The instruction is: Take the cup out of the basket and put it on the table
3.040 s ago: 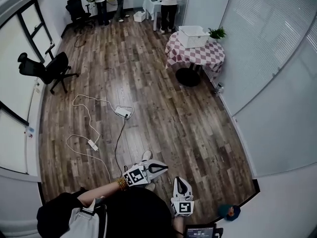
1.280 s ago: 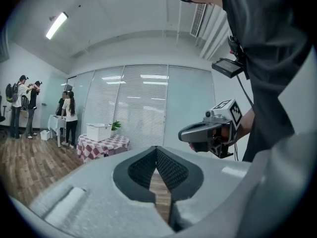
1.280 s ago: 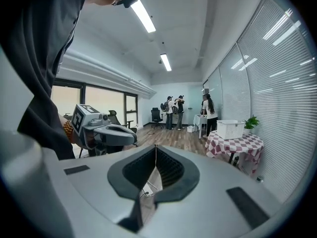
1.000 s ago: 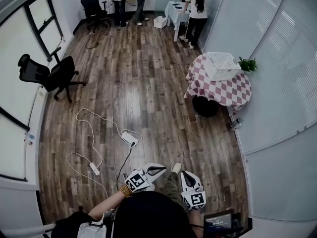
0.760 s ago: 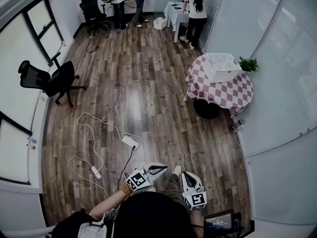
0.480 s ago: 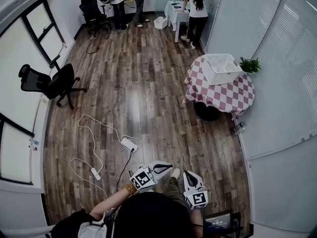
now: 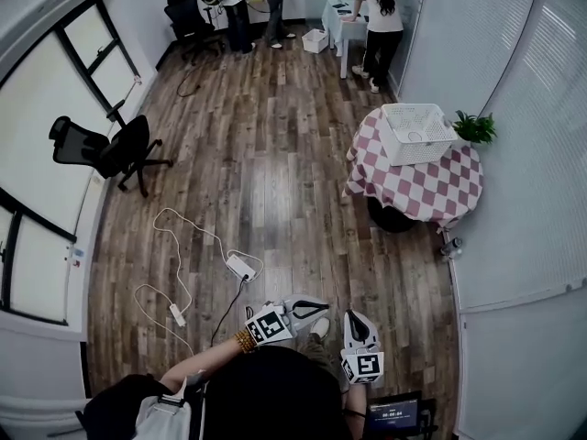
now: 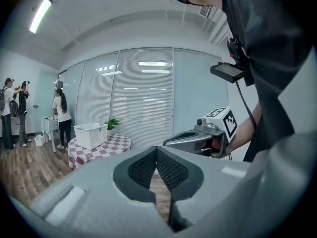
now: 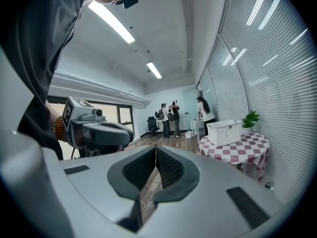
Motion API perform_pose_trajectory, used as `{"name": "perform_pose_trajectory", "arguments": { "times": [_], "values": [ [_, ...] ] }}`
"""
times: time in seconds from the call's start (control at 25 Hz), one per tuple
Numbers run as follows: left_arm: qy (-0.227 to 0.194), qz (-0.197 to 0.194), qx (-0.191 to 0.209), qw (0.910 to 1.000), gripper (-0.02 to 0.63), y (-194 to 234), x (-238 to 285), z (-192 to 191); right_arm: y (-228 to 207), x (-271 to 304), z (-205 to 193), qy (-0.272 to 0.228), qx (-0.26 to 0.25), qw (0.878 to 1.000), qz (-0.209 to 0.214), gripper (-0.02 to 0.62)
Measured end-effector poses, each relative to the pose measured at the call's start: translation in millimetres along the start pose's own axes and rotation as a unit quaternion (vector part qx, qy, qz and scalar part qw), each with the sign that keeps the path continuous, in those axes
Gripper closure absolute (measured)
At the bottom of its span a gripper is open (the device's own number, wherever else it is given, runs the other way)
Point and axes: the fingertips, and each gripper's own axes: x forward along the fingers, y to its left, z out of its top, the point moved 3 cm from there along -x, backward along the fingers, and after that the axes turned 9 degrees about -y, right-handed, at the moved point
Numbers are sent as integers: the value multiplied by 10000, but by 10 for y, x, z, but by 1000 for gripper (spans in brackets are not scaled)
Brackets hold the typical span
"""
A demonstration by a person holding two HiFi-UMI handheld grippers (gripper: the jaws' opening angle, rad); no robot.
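A white slatted basket (image 7: 417, 133) stands on a round table with a red-and-white checked cloth (image 7: 431, 189), well ahead and to the right. The cup is not visible in any view. My left gripper (image 7: 324, 305) is held low in front of the person, shut and empty. The right gripper (image 7: 354, 318) is beside it, also shut with nothing in it. In the left gripper view the shut jaw tips (image 8: 156, 148) point toward the distant basket (image 8: 90, 134). The right gripper view shows its closed tips (image 9: 155, 147) and the basket (image 9: 225, 132) at the right.
A power strip with white cables (image 7: 240, 266) lies on the wood floor just ahead on the left. A black office chair (image 7: 115, 149) stands by the left windows. A potted plant (image 7: 477, 128) sits behind the basket. People (image 7: 376, 7) stand at a far white table.
The person has walked forward across the floor, so the checked table and basket sit closer in the head view. Both grippers travelled along and stayed shut.
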Motion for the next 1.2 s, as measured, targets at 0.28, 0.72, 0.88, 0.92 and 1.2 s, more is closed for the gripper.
{"name": "perform_pose_trajectory", "arguments": {
  "times": [0.28, 0.72, 0.88, 0.92, 1.2],
  "values": [
    [101, 161, 127, 9997, 601, 233, 494, 34, -579, 68, -61, -90, 3, 9999, 62, 584],
    [211, 259, 97, 9994, 601, 361, 785, 25, -972, 179, -58, -237, 132, 9996, 65, 584],
    [129, 171, 115, 9997, 601, 412, 879, 57, -1005, 146, -61, -257, 109, 9996, 6, 584],
    [104, 118, 117, 9998, 601, 430, 919, 31, -1018, 140, -77, -261, 58, 9996, -7, 584],
    [-102, -622, 199, 9978, 601, 616, 1385, -84, -1380, 54, -109, -136, -298, 9973, -664, 584]
  ]
}}
